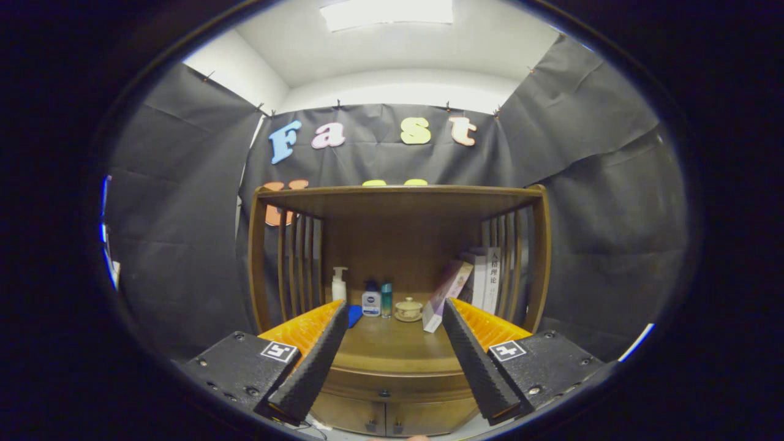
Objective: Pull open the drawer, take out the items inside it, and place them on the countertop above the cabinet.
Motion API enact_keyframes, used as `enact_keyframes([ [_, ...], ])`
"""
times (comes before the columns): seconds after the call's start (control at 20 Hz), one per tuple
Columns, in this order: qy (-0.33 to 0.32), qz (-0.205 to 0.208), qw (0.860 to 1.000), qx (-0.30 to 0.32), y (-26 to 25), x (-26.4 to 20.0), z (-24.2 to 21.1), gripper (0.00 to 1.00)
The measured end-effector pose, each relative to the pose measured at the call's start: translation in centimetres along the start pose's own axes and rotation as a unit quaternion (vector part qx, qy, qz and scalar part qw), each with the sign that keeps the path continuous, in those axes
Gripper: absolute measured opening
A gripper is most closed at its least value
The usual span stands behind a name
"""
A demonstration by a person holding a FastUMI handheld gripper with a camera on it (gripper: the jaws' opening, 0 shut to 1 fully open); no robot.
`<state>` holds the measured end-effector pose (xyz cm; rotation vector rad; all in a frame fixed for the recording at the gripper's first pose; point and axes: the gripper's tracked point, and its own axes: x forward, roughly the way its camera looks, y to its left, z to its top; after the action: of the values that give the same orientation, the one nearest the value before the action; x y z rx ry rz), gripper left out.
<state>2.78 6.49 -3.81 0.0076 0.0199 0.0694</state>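
I face the wooden cabinet [398,245]; its countertop [392,349] is bare in front, leaving room for the items. The drawer [392,384] below that countertop is closed, contents hidden. My gripper [392,358] hangs spread wide, holding nothing, ready for its knob [384,393].

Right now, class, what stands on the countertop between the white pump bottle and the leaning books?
In the claw's view, between the pump bottle and the books stand a small white bottle, a teal bottle and a lidded cup, beyond the open claw.
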Motion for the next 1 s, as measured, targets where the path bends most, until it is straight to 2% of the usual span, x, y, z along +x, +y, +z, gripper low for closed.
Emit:
enact_keyframes([
  [0.35,0.017,0.011,1.000,0.019,0.1,2.1,-4.3,0.99],
  [0.75,0.085,0.012,0.995,0.047,-0.2,5.6,-14.5,0.99],
  [1.0,0.117,-0.003,0.993,0.021,-0.2,7.0,-20.6,0.98],
])
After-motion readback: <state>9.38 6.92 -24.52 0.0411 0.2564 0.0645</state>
